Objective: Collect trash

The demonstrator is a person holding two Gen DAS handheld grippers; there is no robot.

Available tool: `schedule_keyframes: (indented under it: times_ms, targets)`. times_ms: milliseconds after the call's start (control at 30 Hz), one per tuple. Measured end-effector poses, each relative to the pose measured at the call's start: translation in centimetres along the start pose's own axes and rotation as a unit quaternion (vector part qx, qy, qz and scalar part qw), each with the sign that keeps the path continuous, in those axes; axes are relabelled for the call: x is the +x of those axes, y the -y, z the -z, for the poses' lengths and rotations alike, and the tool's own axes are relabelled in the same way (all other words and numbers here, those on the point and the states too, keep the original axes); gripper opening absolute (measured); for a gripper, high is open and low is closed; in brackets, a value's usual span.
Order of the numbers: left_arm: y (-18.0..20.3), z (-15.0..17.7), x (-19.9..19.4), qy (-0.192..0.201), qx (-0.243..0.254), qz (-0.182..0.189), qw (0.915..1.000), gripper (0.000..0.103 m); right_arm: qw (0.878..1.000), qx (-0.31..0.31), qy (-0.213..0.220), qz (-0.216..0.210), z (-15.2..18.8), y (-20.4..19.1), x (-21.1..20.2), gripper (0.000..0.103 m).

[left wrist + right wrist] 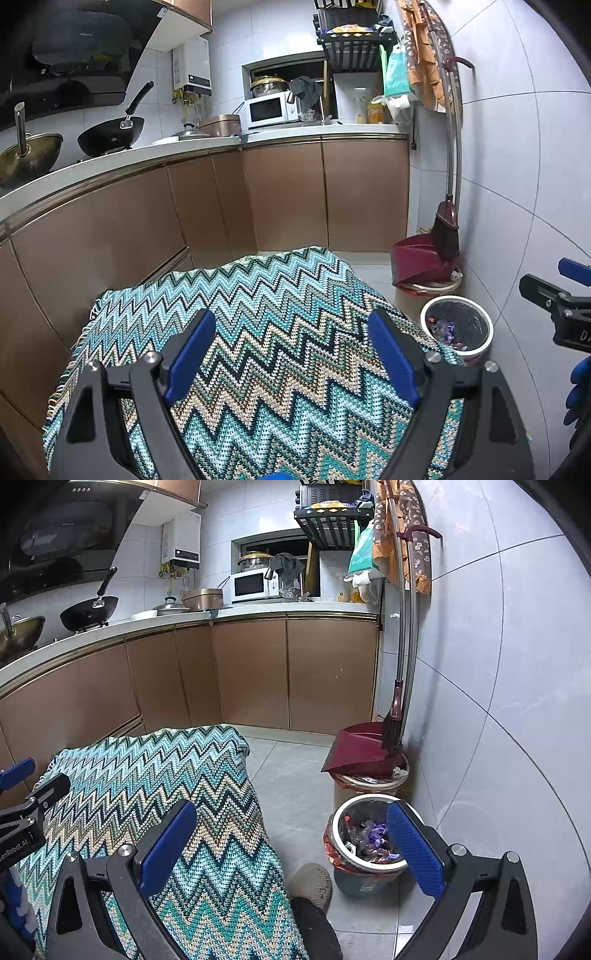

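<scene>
A white-rimmed trash bin (341,814) with a dark liner stands on the floor by the right wall; purple and clear wrappers (371,836) lie inside. It also shows in the left wrist view (487,325). My left gripper (291,347) is open and empty above a zigzag-knit cloth (258,332) that covers a table. My right gripper (291,834) is open and empty, its right finger over the bin's rim, its left finger over the cloth (207,812). The right gripper shows at the right edge of the left wrist view (554,295).
A dark red dustpan (358,749) and broom (397,709) rest on a second bin by the wall. Brown cabinets (255,672) under a white counter (258,609) hold woks, pots and a microwave (251,585). A slippered foot (314,882) is on the grey floor.
</scene>
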State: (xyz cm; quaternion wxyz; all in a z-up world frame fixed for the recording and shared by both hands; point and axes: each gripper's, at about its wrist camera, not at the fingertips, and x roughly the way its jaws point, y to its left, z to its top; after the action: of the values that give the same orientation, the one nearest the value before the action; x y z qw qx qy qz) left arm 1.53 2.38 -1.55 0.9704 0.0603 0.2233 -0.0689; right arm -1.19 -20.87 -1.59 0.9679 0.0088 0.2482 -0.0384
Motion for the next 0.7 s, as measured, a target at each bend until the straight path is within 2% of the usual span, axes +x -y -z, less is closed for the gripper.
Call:
schedule_keyframes:
  times_ms: [700]
  targets:
    - [0.81,-0.18,-0.09,0.001,0.005,0.008,1.0,0.084,1.0,0.006,-0.004,0.002,0.48,0.56,-0.06,0.103]
